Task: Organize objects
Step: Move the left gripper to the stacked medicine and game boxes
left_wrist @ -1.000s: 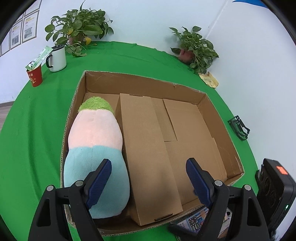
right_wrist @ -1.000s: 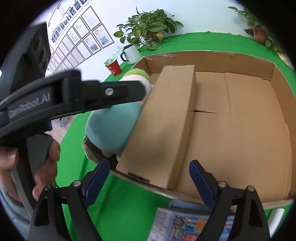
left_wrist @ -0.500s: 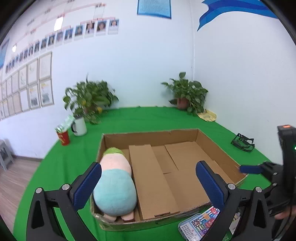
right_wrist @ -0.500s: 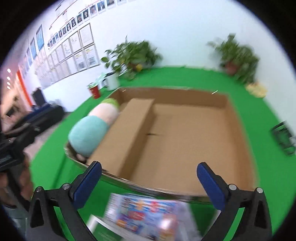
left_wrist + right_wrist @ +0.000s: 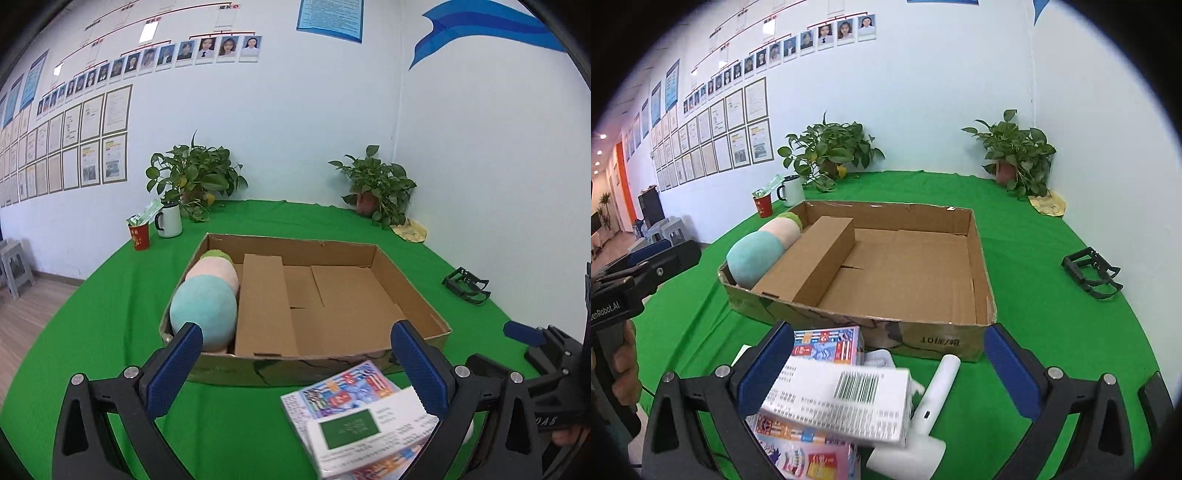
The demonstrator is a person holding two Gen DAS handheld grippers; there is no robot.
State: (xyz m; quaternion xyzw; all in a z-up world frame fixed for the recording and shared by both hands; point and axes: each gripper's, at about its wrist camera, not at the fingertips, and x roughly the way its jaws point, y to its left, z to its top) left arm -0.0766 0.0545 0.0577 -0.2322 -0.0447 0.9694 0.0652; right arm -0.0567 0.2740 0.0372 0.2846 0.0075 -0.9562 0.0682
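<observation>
An open cardboard tray [image 5: 291, 363] [image 5: 931, 341] sits on the green table. In it lie a pastel plush toy [image 5: 207, 302] [image 5: 757, 253] at the left and a long brown box [image 5: 264, 306] [image 5: 812, 258] beside it. In front of the tray lie a colourful box [image 5: 343, 386] [image 5: 827, 341], a white box with a barcode [image 5: 365, 430] [image 5: 842, 400] on top of it, and a white hair dryer [image 5: 923, 413]. My left gripper [image 5: 295, 362] is open and empty, held back above the table's near edge. My right gripper [image 5: 888, 365] is open and empty above the boxes.
At the back left stand a white mug [image 5: 170, 220], a red cup [image 5: 140, 236] and a potted plant [image 5: 195, 177]. Another plant [image 5: 376, 188] stands in the back corner. A black clip [image 5: 465, 286] [image 5: 1089, 271] lies at the right.
Both grippers have pulled back and up from over the tray to in front of it. The boxes and hair dryer have come into view beneath them.
</observation>
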